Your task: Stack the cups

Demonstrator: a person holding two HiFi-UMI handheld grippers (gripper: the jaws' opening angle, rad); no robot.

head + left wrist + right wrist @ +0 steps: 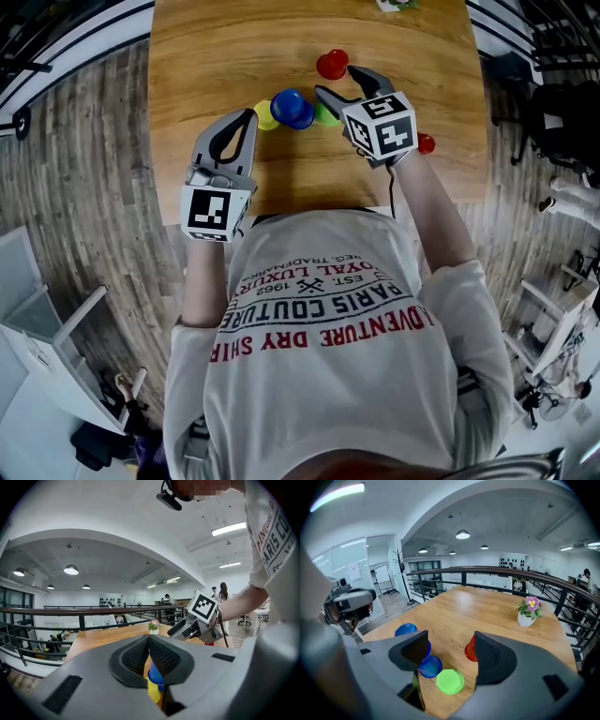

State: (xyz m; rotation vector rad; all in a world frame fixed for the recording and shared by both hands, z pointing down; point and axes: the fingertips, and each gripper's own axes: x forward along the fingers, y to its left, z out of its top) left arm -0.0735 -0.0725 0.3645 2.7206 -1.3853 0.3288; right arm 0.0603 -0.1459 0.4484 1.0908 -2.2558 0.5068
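Observation:
Several plastic cups stand close together on the wooden table. A yellow cup touches two blue cups, and a green cup sits just right of them. A red cup stands apart, farther back. My right gripper hangs open over the gap between the green cup and the red cup, with nothing between its fingers. In the right gripper view the green cup, a blue cup and the red cup show between its jaws. My left gripper is shut and empty, just short of the yellow cup.
A small white pot with a purple flower stands at the table's far end. A small red thing lies by my right wrist. Railings run along the table's far side.

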